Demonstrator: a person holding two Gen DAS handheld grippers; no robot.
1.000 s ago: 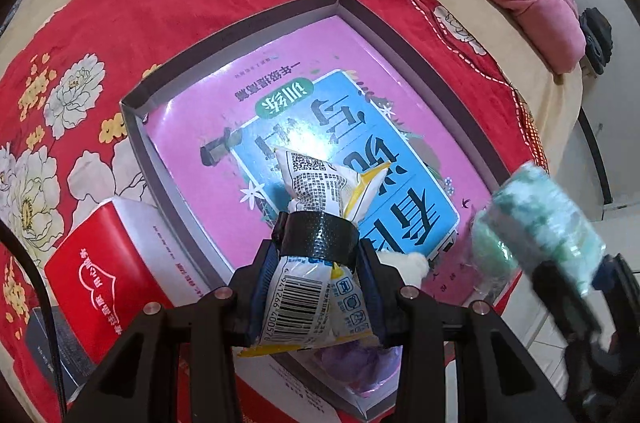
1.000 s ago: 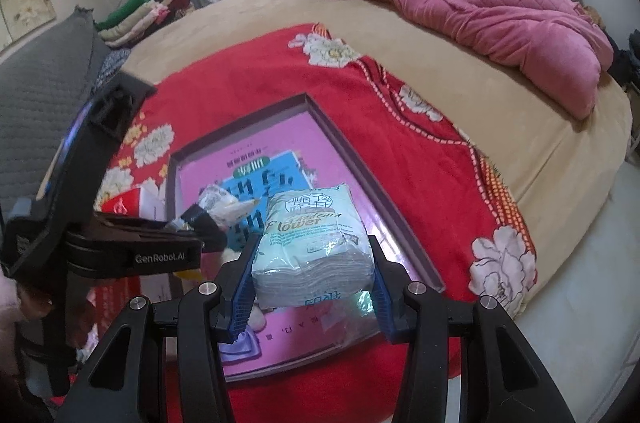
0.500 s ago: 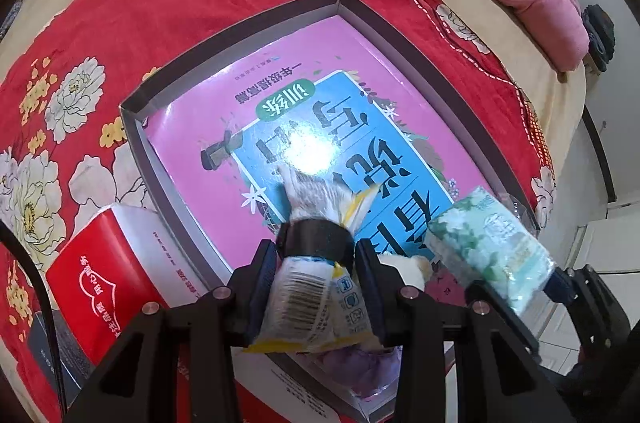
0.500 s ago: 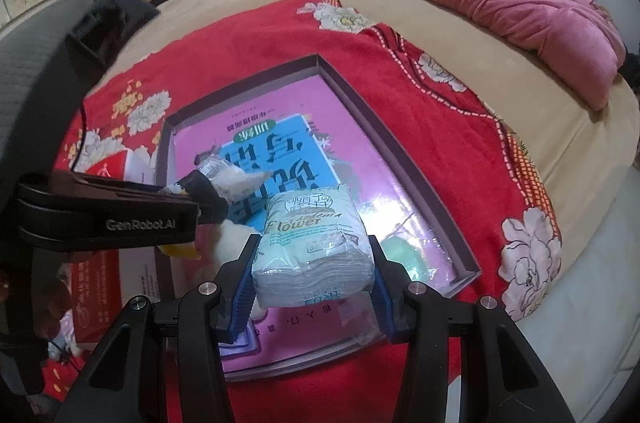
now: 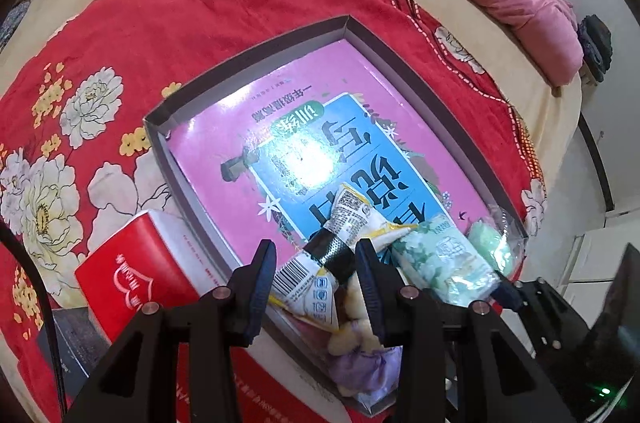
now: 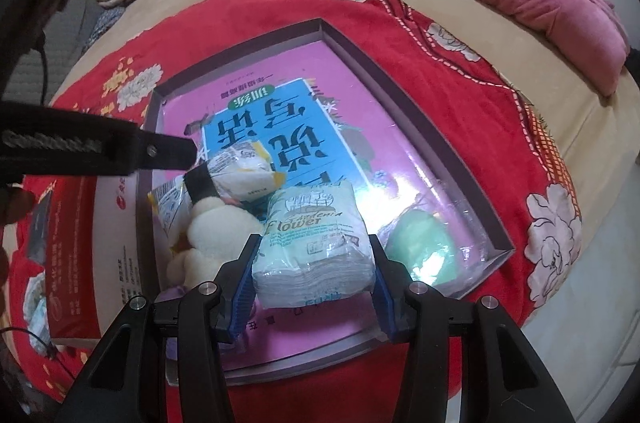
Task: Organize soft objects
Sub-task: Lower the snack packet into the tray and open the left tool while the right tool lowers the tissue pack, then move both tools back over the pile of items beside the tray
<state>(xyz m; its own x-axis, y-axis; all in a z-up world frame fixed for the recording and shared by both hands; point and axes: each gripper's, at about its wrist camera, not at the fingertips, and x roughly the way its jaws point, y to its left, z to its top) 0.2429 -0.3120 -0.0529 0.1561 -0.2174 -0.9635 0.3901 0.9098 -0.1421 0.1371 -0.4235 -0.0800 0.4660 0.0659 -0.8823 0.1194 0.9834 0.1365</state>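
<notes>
A shallow grey tray (image 6: pixel 432 127) lies on a red flowered blanket (image 5: pixel 200 3) on a bed, lined with a pink and blue book cover (image 6: pixel 280 127). The right tool (image 6: pixel 312 287) is clamped on a pale green tissue pack (image 6: pixel 316 243), soft and plastic-wrapped, printed "Flower", held low over the tray's near end. The left tool (image 5: pixel 316 283) grips a crinkled white and yellow snack bag (image 5: pixel 320 271) bound by black tape, just beside the tissue pack. A cream plush toy (image 6: pixel 216 223) lies in the tray under the bag, partly hidden. A green object in clear wrap (image 6: pixel 424 247) sits in the tray's right corner; glare makes it hard to identify. A red box (image 5: pixel 132 271) stands just left of the tray, cut off by the tool.
</notes>
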